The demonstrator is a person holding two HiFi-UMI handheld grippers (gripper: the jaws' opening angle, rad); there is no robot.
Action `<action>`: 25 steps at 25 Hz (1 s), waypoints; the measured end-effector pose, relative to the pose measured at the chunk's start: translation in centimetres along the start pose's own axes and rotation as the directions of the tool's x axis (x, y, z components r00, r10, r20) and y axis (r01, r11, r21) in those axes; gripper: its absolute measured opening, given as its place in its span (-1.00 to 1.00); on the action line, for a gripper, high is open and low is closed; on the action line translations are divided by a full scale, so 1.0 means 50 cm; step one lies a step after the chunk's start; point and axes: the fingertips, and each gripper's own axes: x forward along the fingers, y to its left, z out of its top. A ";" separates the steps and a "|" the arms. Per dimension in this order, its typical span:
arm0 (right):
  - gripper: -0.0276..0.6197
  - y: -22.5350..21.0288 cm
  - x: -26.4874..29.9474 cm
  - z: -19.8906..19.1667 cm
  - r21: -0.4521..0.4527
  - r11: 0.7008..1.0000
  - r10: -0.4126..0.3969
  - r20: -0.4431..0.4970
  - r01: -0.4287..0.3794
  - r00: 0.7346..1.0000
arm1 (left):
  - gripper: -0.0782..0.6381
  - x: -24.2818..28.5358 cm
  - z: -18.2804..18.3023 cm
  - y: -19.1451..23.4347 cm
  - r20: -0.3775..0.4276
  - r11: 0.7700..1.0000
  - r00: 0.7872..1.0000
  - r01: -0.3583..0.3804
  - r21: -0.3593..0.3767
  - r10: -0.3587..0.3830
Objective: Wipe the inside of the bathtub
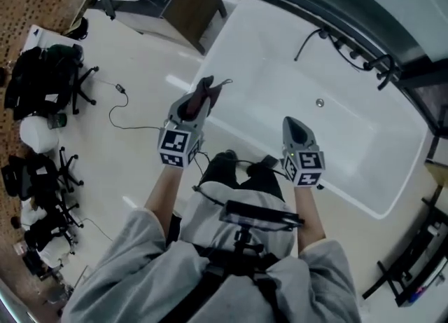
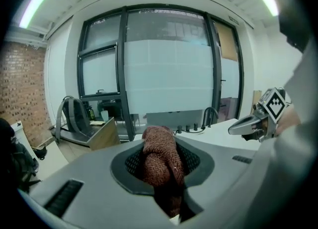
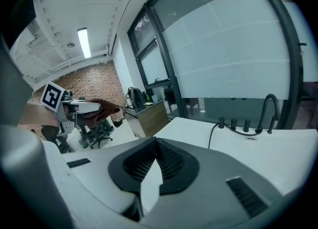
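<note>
Grips cloth (image 2: 160, 161) in clenched left gripper (image 1: 198, 97), raised outside bathtub (image 1: 364, 167) lying at 2 o'clock. Shows right gripper (image 1: 297, 127) closed on nothing. Judged unstarted: 0 cloth contact with tub interior, entire wipe remaining.

Both forearms extend forward from the torso, side by side and well apart.

Left gripper (image 1: 201, 97): held outside the bathtub (image 1: 364, 139), just off its near rim and pointing toward its far side. The jaws are clamped on a reddish-brown cloth (image 2: 161, 166), which bunches up between the pads.

Right gripper (image 1: 297, 129): held over the bathtub's near rim, pointing the same way. The jaws appear closed at the tips, with nothing between them.
</note>
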 end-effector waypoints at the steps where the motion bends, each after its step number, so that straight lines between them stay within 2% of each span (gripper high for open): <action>1: -0.90 0.015 -0.011 0.006 -0.003 1.000 -0.005 0.005 0.005 1.000 | -0.51 -0.019 0.010 0.001 0.012 1.000 1.000 0.005 -0.008 -0.005; 8: -0.90 0.091 -0.070 0.021 0.026 0.996 -0.092 0.031 0.091 0.995 | -0.51 -0.081 -0.005 -0.011 0.018 0.995 0.995 0.098 0.004 -0.098; 11: -0.90 0.120 -0.081 0.016 0.021 0.993 -0.115 0.035 0.115 0.993 | -0.51 -0.105 -0.025 -0.009 0.020 0.994 0.994 0.110 0.019 -0.111; 15: -0.90 0.157 -0.099 -0.015 0.031 0.986 -0.166 0.033 0.165 0.986 | -0.51 -0.148 -0.071 0.021 0.022 0.992 0.992 0.128 -0.012 -0.128; 19: -0.90 0.151 -0.142 -0.040 0.061 0.969 -0.243 0.022 0.241 0.970 | -0.51 -0.170 -0.107 0.035 0.003 0.989 0.990 0.144 -0.006 -0.144; 25: -0.90 0.090 -0.228 -0.083 0.091 0.947 -0.309 0.002 0.308 0.951 | -0.51 -0.183 -0.085 -0.004 0.036 0.990 0.990 0.139 -0.031 -0.137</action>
